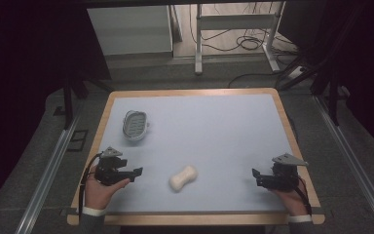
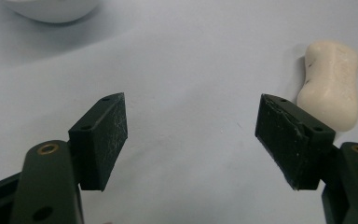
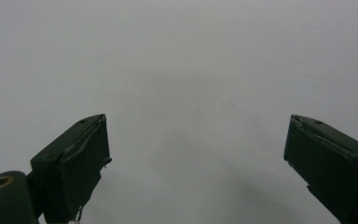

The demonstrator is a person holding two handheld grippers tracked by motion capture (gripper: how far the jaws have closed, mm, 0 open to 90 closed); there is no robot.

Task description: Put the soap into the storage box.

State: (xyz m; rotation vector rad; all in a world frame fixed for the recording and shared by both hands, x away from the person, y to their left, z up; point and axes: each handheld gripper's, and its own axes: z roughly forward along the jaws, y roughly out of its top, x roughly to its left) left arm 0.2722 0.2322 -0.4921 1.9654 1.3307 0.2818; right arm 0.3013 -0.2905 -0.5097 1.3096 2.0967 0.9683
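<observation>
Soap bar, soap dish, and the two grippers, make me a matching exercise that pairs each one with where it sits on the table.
Things:
1. soap bar
2. soap dish
3. left gripper
4. right gripper

Places:
A. near right edge, open
B. far left part of the table
C. near middle, between the grippers
D. near left edge, open, nearer the soap

Pairs: 1-C, 2-B, 3-D, 4-A

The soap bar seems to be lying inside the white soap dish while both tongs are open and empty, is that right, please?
Not quite: the soap bar lies on the bare table, apart from the white soap dish, as the high view shows. Both the left tongs and right tongs are open and empty.
</observation>
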